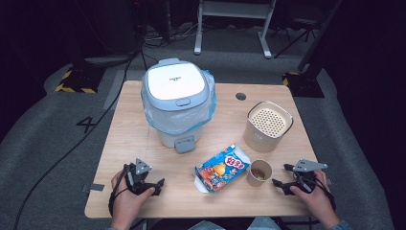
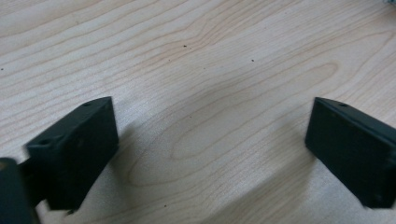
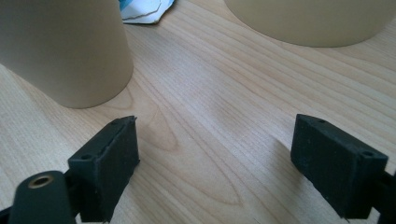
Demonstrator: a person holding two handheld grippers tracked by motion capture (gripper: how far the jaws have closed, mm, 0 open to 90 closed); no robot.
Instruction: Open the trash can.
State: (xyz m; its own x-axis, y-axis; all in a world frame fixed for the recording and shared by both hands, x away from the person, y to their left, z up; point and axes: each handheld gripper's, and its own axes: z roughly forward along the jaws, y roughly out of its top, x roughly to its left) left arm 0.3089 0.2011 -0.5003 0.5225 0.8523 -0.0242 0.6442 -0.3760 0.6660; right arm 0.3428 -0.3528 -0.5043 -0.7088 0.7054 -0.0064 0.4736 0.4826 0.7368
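Note:
My left gripper (image 1: 158, 184) rests on the table near the front left, held by a hand, and stands open; in the left gripper view its jaws are spread over bare wood (image 2: 210, 140). My right gripper (image 1: 278, 184) lies at the front right, open, just right of a small paper cup (image 1: 259, 172) holding brown liquid. That cup (image 3: 60, 46) stands close ahead of its left jaw. A blue and orange snack packet (image 1: 221, 168), torn open, lies between the two grippers. Its torn corner (image 3: 144, 10) peeks behind the cup.
A white pedal bin (image 1: 177, 100) with a shut lid and blue liner stands at the back middle of the wooden table (image 1: 139, 129). A beige canister (image 1: 268, 125) with a perforated top stands at the right. A cable hole (image 1: 241, 96) is behind it.

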